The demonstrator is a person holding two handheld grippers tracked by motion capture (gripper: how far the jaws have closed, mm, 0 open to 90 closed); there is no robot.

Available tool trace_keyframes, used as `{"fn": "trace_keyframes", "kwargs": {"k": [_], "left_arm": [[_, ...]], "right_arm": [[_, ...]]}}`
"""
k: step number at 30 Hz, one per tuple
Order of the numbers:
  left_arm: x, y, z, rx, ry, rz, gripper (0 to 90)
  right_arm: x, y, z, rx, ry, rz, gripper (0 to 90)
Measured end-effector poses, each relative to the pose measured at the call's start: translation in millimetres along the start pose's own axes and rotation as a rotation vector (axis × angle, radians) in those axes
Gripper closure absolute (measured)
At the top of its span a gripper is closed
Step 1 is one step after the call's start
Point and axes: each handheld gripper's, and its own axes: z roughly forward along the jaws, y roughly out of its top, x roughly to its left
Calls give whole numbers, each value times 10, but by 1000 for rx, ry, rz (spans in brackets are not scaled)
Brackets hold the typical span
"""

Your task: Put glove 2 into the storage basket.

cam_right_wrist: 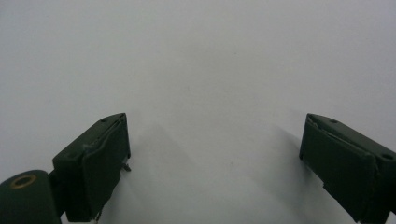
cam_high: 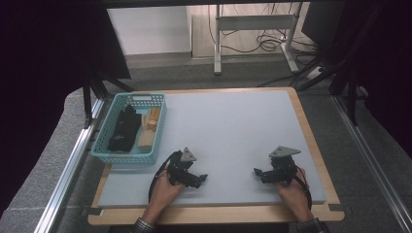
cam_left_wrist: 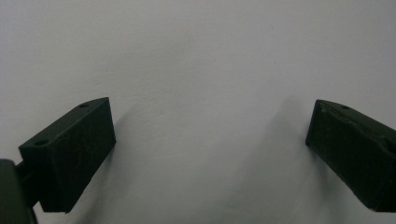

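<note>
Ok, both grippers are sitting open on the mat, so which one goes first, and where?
Probably the left gripper: swing it up and left toward the blue basket. Its jaws stand apart over bare mat, and the basket with the black item lies just beyond that hand. The right gripper is farther away.

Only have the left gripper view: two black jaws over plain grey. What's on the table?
Observer: A teal basket sits at the table's far left, on the grey mat.
Operator: Anything in it?
Observer: A black bundle and tan blocks; I cannot tell what they are.
Operator: Where's my tool relative to it?
Observer: The left tool lies just right of the basket's near corner, apart from it.
Operator: Right tool?
Observer: The right tool rests on the mat, jaws wide apart, nothing between.
</note>
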Motion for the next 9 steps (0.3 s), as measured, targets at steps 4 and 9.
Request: {"fn": "trace_keyframes", "kwargs": {"k": [4,9], "left_arm": [[-4,-2,0,0,1,-3,16],[-5,-4,0,0,2,-2,17]], "right_arm": [[0,0,0,0,0,0,81],[3,-2,1,0,0,1,81]]}}
